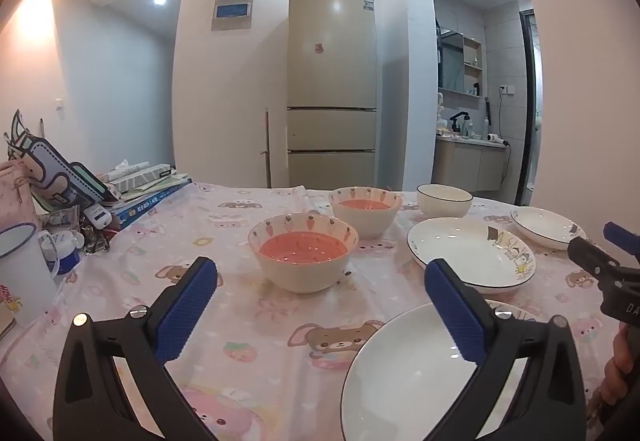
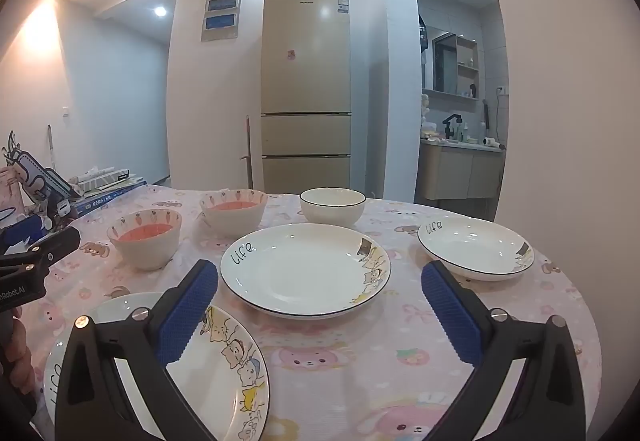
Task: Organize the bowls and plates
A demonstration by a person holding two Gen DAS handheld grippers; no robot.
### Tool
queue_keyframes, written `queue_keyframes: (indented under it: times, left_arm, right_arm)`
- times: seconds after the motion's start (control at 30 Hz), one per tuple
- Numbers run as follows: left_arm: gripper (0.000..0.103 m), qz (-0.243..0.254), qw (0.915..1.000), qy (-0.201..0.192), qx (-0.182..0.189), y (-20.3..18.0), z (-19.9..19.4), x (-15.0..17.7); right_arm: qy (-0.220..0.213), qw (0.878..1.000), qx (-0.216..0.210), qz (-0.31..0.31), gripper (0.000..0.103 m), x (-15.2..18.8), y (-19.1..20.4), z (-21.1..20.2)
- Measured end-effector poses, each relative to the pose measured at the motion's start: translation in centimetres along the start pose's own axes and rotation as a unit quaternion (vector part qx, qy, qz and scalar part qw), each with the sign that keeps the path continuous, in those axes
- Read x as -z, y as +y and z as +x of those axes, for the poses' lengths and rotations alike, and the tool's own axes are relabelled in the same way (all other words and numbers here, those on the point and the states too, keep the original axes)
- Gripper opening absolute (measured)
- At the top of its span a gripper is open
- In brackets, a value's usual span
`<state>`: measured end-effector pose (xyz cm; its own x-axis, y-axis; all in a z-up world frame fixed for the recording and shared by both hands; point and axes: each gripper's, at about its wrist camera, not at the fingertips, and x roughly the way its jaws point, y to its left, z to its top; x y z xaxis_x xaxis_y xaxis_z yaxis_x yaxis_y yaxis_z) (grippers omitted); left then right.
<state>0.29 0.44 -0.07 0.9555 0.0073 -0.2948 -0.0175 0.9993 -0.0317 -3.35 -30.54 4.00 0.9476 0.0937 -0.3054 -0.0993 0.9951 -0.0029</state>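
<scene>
Left wrist view: The left gripper (image 1: 320, 305) hovers over the near edge of a table under a pink cartoon-print tablecloth (image 1: 248, 325), blue-padded fingers (image 1: 184, 309) spread wide with nothing between them.
Bowls: A cream ceramic bowl with carrot rim and pink inside (image 1: 303, 252) sits mid-table; its twin carrot-rimmed bowl (image 1: 365, 209) stands just behind, and a plain white bowl with dark rim (image 1: 444, 200) is near the far edge.
Plates: A white plate nearest the camera (image 1: 404, 381) lies at the near edge, partly under the right-hand finger; a middle white cartoon-cat plate (image 1: 460, 253) and a far white plate (image 1: 548, 227) trail toward the right edge.
Clutter: Stacked books (image 1: 148, 189) and a white enamel mug (image 1: 22, 273) crowd the left edge.
Right wrist view: The right gripper (image 2: 320, 305) is likewise spread wide and empty, the middle plate (image 2: 306, 271) lying ahead between its fingers. The near plate (image 2: 224, 373) shows at lower left, the far plate (image 2: 476, 247) toward the right edge.
Backdrop: A tall beige refrigerator (image 2: 306, 89) stands behind.
Step in hand: Apparently the outset; every dish sits singly, none stacked.
Next move: Likely closing on one plate's rim, which calls for a low, level approach to slip a finger under its edge.
</scene>
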Motion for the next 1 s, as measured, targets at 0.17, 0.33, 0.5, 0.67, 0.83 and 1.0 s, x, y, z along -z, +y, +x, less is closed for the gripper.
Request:
queue_keyframes:
  times: [0.17, 0.33, 0.5, 0.67, 0.83, 1.0]
  left_arm:
    - [0.103, 0.001, 1.0, 0.0, 0.004, 0.09, 0.27, 0.12]
    - [0.103, 0.001, 1.0, -0.001, 0.004, -0.01, 0.2, 0.09]
    - [0.103, 0.001, 1.0, 0.0, 0.003, -0.03, 0.24, 0.12]
    - [0.103, 0.001, 1.0, 0.0, 0.003, -0.06, 0.19, 0.09]
    - [0.103, 0.001, 1.0, 0.0, 0.003, -0.05, 0.2, 0.06]
    - [0.103, 0.001, 1.0, 0.001, 0.003, -0.01, 0.23, 0.08]
  right_arm:
    - [0.001, 1.0, 0.001, 0.0, 0.103, 0.07, 0.12, 0.06]
    - [0.002, 1.0, 0.001, 0.0, 0.103, 0.37, 0.48, 0.19]
    - [0.005, 1.0, -0.004, 0.0, 0.103, 0.24, -0.01, 0.21]
    - [0.006, 1.0, -0.003, 0.001, 0.103, 0.28, -0.16, 0.19]
    - [0.005, 1.0, -0.004, 0.0, 0.103, 0.26, -0.2, 0.23]
    - [0.005, 1.0, -0.003, 0.0, 0.103, 0.27, -0.16, 0.21]
